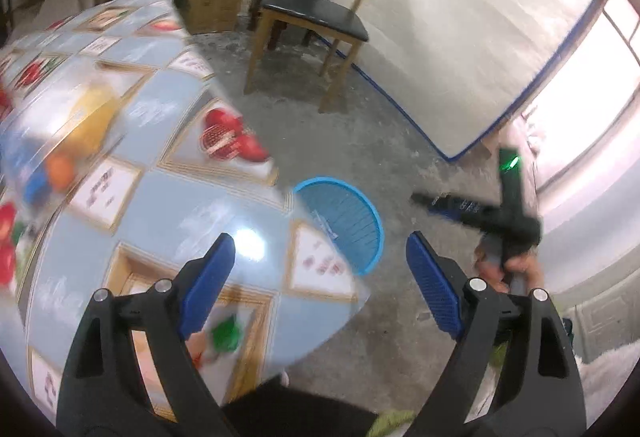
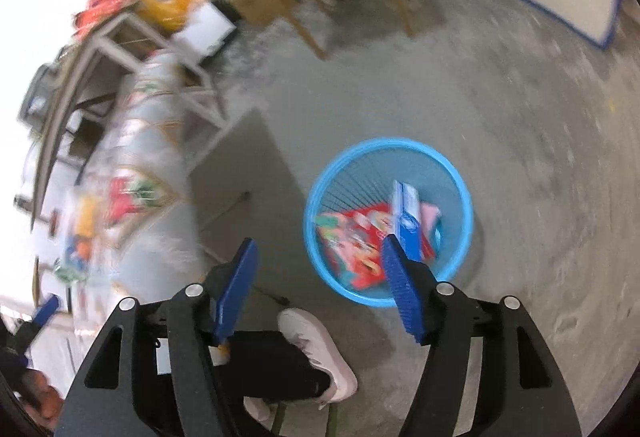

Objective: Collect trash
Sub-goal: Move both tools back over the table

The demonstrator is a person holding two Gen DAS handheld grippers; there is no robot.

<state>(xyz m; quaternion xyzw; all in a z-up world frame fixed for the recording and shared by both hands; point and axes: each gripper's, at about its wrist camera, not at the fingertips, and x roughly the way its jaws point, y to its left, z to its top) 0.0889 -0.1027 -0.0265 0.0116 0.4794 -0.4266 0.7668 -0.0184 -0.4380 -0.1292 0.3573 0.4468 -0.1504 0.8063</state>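
Left tongs stand wide apart in the lower middle of the left wrist view, blue pads well separated, and nothing sits between them. They hang over the corner of the table, which fills the left half of that frame under a glossy cloth printed with red fruit and framed labels. Blurred wrappers in yellow, orange and blue lie on the cloth at the left edge; what they are exactly, I cannot tell. A small green scrap lies low on the table, just beside the left pad.

Past the table's edge, the blue wastebasket peeks out on the concrete floor, half hidden by the cloth. In the right wrist view it shows whole, right of centre: the same basket stands on the floor with trash already in it, a red printed packet and a blue-and-white box leaning upright against the inside wall.

Right tongs are also parted, empty, one pad over bare floor and the other overlapping the basket's near rim in the frame. In the left wrist view the right tongs appear at the right edge as a dark blurred shape with a green light, a hand gripping the handle.

A pale shoe and a dark trouser leg sit at the bottom of the right wrist frame. A wooden chair with a dark seat stands at upper centre, beside a white mattress edged in blue.
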